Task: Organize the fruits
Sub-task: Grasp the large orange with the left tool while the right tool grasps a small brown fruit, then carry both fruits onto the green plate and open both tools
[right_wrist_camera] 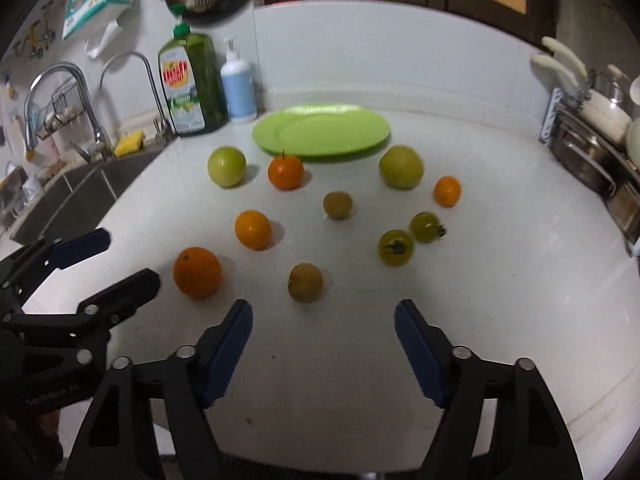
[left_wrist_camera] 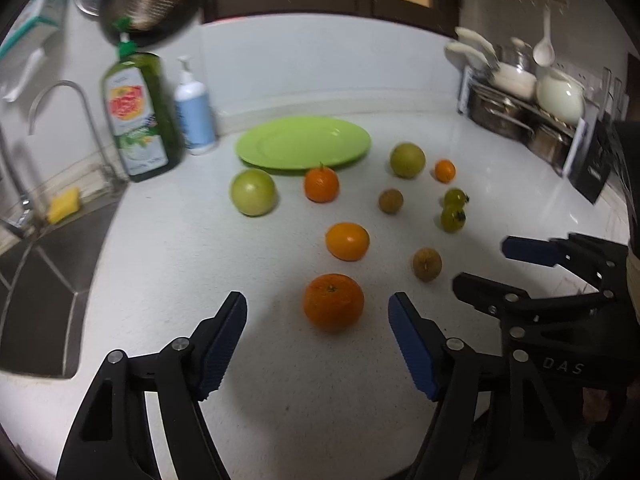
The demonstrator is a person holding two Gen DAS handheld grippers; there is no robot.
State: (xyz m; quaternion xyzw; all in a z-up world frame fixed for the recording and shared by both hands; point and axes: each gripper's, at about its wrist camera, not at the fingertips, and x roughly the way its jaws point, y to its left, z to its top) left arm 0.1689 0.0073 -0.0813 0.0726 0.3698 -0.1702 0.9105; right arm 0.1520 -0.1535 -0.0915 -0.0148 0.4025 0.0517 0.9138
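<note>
Several fruits lie loose on the white counter in front of an empty green plate [left_wrist_camera: 303, 142] [right_wrist_camera: 321, 129]. My left gripper [left_wrist_camera: 318, 304] is open, with a large orange [left_wrist_camera: 333, 302] [right_wrist_camera: 197, 271] just ahead between its fingers. My right gripper [right_wrist_camera: 323, 312] is open and empty; a brown fruit [right_wrist_camera: 305, 282] [left_wrist_camera: 427, 264] lies just beyond it. Farther off are more oranges [left_wrist_camera: 347, 241], two green apples [left_wrist_camera: 253, 192] [left_wrist_camera: 407, 159], another brown fruit [left_wrist_camera: 391, 201] and two green tomatoes [left_wrist_camera: 452, 217] [right_wrist_camera: 395, 247]. Each gripper shows in the other's view, the right one [left_wrist_camera: 484, 264] and the left one [right_wrist_camera: 128, 254].
A sink [left_wrist_camera: 36, 280] with taps is at the left. A green dish soap bottle [left_wrist_camera: 138, 112] and a pump bottle [left_wrist_camera: 195, 114] stand behind the plate's left side. A dish rack [left_wrist_camera: 528, 112] with crockery is at the right.
</note>
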